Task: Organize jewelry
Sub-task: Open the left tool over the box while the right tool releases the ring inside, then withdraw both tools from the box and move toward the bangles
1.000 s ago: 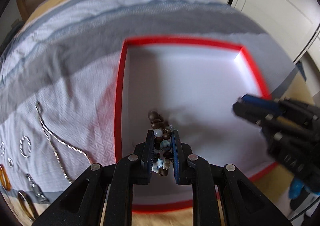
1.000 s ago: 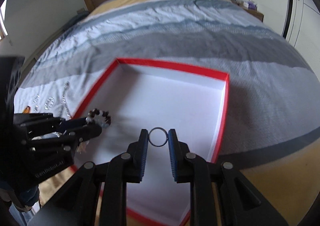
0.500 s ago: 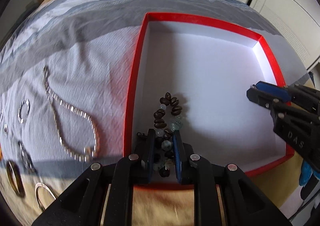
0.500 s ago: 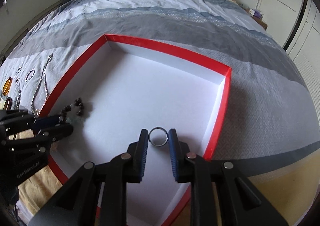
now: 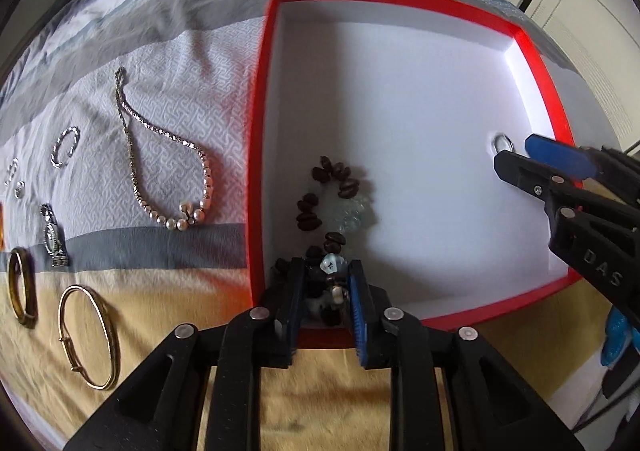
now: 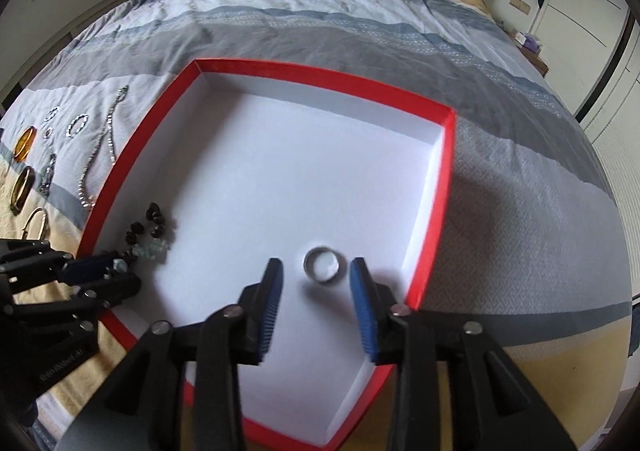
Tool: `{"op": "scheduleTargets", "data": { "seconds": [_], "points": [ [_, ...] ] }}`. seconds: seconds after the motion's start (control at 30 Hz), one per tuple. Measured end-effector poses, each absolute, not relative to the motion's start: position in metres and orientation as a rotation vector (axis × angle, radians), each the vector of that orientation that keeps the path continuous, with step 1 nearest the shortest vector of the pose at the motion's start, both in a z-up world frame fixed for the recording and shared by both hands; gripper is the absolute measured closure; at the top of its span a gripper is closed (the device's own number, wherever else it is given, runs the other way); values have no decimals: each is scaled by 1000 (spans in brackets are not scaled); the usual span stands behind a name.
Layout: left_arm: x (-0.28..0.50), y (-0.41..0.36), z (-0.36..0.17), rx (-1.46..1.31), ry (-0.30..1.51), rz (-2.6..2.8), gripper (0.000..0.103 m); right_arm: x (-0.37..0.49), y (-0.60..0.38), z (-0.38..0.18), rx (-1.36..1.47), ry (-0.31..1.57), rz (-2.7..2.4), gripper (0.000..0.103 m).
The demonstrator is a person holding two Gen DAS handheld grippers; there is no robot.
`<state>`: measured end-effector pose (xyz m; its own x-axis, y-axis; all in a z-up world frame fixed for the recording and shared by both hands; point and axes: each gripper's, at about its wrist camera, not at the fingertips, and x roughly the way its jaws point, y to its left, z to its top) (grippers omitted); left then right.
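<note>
A white box with a red rim (image 5: 256, 155) (image 6: 132, 159) lies on the bed. A bracelet of dark brown and pale green beads (image 5: 340, 191) (image 6: 154, 239) rests on the box floor near its front left corner. My left gripper (image 5: 326, 287) (image 6: 108, 271) has its jaws opening, and the bracelet's near end lies loose between the pads. A silver ring (image 6: 324, 265) (image 5: 502, 141) lies flat on the box floor by the right wall. My right gripper (image 6: 316, 269) (image 5: 516, 153) straddles the ring, jaws opening, with neither pad touching it.
Left of the box on the bedspread lie a pearl necklace (image 5: 168, 171), a gold bangle (image 5: 90, 339), a brown bangle (image 5: 20, 291), a small watch (image 5: 52, 239), a silver bracelet (image 5: 66, 147) and an amber bangle (image 6: 26, 141). White wardrobe doors (image 6: 592, 11) stand at the right.
The right jaws have spread and the ring has dropped from between them onto the box floor. The left gripper has come down and nearer the box's front corner, laying the bracelet down, its jaws slightly wider.
</note>
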<state>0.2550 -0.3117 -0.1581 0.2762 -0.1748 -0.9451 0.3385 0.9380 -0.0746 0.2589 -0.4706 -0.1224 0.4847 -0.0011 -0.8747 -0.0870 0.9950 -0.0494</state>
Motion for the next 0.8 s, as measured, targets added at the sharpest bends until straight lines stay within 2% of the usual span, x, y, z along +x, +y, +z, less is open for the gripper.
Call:
{"op": "scheduleTargets", "data": {
  "seconds": [0.17, 0.3, 0.43, 0.67, 0.8],
  "points": [
    [256, -321, -147, 176, 1212, -377, 69, 231, -474, -100, -34, 1003, 31, 63],
    [247, -333, -131, 232, 1134, -397, 56, 201, -479, -74, 3, 941, -6, 63],
    [233, -332, -105, 226, 1069, -419, 55, 171, -484, -51, 15, 900, -62, 63],
    [185, -314, -33, 146, 838, -507, 55, 125, -481, -19, 52, 858, -102, 63],
    [170, -300, -16, 219, 920, -530, 55, 98, -458, 2, 53, 816, -84, 63]
  ]
}}
